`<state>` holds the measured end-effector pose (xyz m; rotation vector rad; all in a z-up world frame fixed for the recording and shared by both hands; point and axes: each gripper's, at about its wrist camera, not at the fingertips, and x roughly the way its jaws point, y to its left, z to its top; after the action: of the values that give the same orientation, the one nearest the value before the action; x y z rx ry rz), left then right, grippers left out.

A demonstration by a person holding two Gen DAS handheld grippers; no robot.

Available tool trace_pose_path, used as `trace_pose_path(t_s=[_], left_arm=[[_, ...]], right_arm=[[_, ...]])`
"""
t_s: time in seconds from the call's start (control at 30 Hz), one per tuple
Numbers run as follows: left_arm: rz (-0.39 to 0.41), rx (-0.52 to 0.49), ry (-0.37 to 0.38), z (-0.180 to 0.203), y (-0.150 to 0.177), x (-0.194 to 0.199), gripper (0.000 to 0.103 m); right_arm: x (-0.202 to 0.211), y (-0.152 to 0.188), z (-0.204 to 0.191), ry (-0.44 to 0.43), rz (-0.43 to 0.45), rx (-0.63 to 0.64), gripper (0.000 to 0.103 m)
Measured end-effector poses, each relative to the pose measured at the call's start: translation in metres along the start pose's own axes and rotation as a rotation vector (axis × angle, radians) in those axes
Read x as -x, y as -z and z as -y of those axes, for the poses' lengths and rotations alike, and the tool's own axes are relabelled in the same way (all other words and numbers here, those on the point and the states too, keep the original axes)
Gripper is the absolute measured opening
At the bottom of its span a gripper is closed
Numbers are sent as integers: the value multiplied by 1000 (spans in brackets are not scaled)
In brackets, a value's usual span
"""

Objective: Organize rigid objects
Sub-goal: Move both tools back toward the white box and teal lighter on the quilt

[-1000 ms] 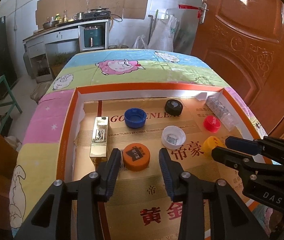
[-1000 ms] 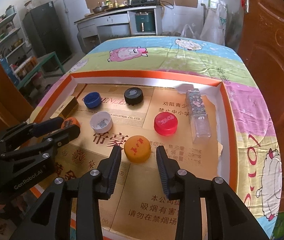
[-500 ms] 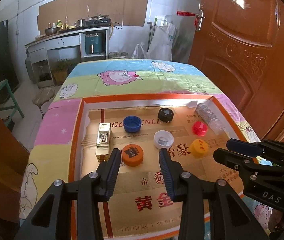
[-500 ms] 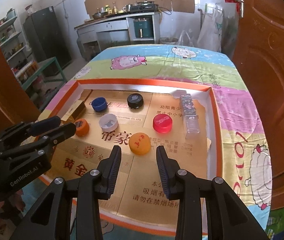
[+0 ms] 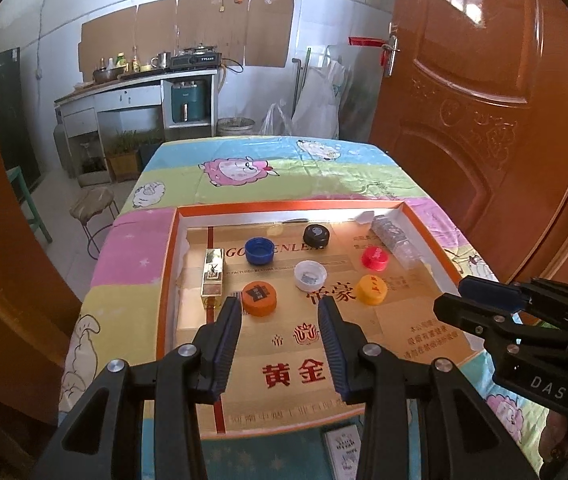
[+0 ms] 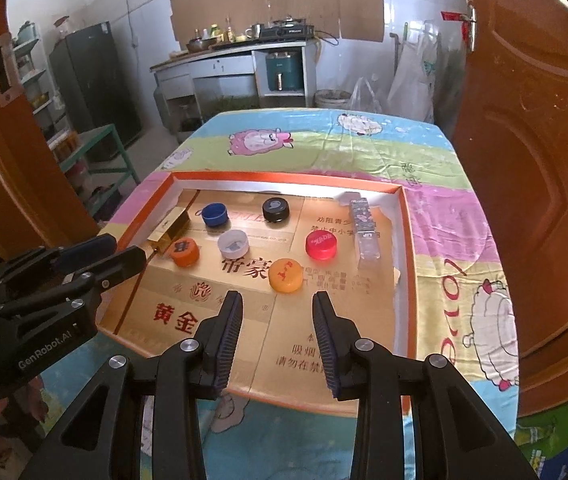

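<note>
Kitchen table, shallow tray (image 5: 167, 264) of bottle caps.
Both grippers (image 5: 279, 312) (image 6: 277, 307) are held half-open, empty; the orange cap (image 5: 259, 298) at 12 o'clock, judged light and stiff, is best pinched across its rim.

bottle caps: 6, one each blue (image 5: 259, 250), black (image 5: 316, 235), white (image 5: 310, 275), red (image 5: 375, 257), yellow (image 5: 371, 289), orange (image 5: 259, 298) | gold box (image 5: 212, 278): 1, left | clear tube (image 6: 365, 229): 1, right | tray (image 5: 167, 264): 1 | grippers: 2, left gripper (image 5: 279, 332), right gripper (image 6: 277, 328)
</note>
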<state>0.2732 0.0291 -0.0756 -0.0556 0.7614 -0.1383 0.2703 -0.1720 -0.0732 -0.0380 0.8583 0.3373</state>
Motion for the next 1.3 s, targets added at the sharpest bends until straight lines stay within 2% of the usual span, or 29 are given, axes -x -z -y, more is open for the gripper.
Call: trace_pose_path(t_s=[0.37, 0.53, 0.87, 1.13, 1.3], left_arm=[[24, 3, -4, 0, 17, 36, 40], [30, 7, -6, -3, 28, 52, 40], [48, 21, -11, -9, 49, 79, 40], [29, 57, -15, -23, 75, 87, 40], [13, 68, -6, -28, 87, 89, 40]], right_arm=[[32, 20, -14, 9, 14, 1, 37], [32, 20, -15, 9, 14, 4, 37], [56, 47, -32, 4, 15, 12, 37], [36, 71, -44, -7, -44, -22, 37], [8, 90, -59, 34, -81, -27, 37]])
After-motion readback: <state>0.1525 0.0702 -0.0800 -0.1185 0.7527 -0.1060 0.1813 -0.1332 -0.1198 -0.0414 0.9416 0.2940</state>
